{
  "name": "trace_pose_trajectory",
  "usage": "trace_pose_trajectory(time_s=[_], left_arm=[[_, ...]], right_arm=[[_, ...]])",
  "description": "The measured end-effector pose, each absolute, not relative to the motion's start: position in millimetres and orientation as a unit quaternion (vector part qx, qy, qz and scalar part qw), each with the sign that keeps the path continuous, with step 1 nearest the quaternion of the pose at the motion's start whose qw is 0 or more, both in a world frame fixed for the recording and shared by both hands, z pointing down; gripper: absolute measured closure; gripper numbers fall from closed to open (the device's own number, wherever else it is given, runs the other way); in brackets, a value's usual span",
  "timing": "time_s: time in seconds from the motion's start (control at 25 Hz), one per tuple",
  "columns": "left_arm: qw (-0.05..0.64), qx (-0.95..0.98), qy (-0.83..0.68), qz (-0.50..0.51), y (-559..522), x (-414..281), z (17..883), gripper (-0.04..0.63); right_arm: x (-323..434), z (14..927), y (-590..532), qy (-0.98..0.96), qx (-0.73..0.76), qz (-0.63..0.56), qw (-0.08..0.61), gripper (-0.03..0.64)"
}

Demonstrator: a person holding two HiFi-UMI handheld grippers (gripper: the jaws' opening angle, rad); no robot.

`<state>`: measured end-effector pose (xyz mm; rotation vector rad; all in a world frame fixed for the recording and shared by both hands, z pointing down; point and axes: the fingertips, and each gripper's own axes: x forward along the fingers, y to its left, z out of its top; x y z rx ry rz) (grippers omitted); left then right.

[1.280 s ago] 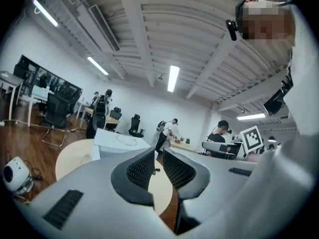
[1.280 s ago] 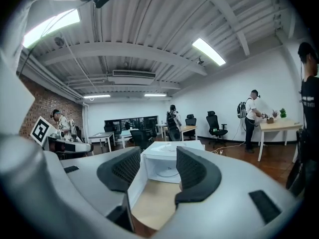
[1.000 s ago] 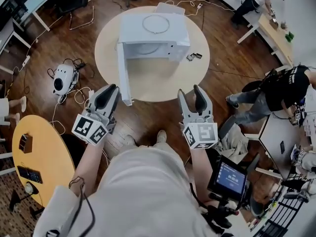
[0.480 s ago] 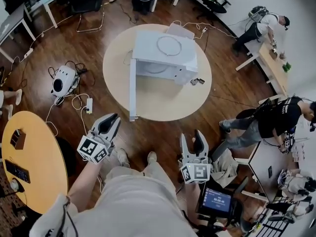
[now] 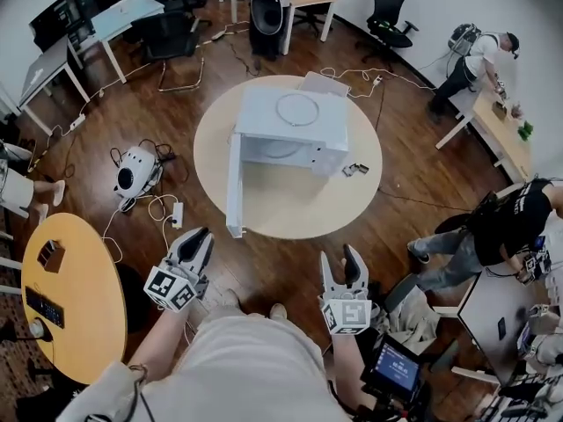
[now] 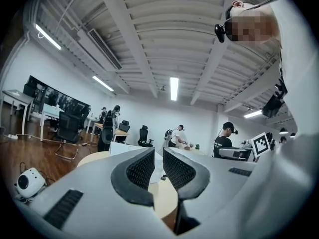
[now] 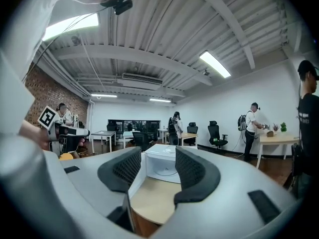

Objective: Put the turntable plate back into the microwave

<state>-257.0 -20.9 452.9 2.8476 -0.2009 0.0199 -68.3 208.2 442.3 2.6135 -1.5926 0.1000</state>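
**Head view.** The round table (image 5: pixel 264 202) stands in the middle of the frame on a wooden floor. On it sits the white microwave (image 5: pixel 290 130), with its door (image 5: pixel 233 183) swung open toward the lower left. On the bottom of the open cavity lies a pale round shape. It looks like the turntable plate (image 5: pixel 280 148), but I cannot tell this for sure. A thin ring (image 5: pixel 297 110) lies on the roof of the microwave. A small dark object (image 5: pixel 355 170) lies on the table just to the right of the microwave.

Both grippers are low in the frame, well apart from the table. The left gripper (image 5: pixel 195 236) is at the lower left and the right gripper (image 5: pixel 340 262) is at the lower centre. A small white device (image 5: pixel 134 172) with cables lies on the floor at the left.

**Left gripper view.** The jaws stand near to each other, with only a narrow slit between the pads (image 6: pixel 142 169). Nothing is in the slit. Through it a part of the round table (image 6: pixel 162 198) shows. The small white device (image 6: pixel 27 182) is at the lower left.

**Right gripper view.** The jaws are widely spread and hold nothing. Between them, farther away, the microwave (image 7: pixel 167 166) shows its open cavity to the camera. The door (image 7: pixel 136 175) is seen from its edge at the left of the cavity.
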Motion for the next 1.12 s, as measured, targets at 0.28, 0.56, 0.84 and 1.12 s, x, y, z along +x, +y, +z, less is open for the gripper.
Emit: trace_pose_trajectory(time_s=[0.28, 0.56, 0.84, 1.12], left_arm=[[0.136, 0.988, -0.076, 0.016, 29.3, -240.1, 446.0, 0.557], [0.188, 0.974, -0.121, 0.042, 53.8, -246.8, 477.9, 0.557], [0.181, 0.971, -0.144, 0.056, 58.6, -269.4, 473.8, 0.557], [0.190, 0.969, -0.140, 0.066, 26.3, -286.1, 459.1, 0.557]], right_arm=[[-51.3, 419.1, 243.7, -0.560, 0.828, 0.019, 0.001, 0.393], [-24.7, 436.9, 265.2, -0.560, 0.824, 0.075, -0.031, 0.393], [-27.4, 452.2, 271.0, -0.574, 0.814, 0.081, 0.024, 0.393], [-25.8, 456.0, 266.9, -0.556, 0.827, 0.082, 0.034, 0.393]])
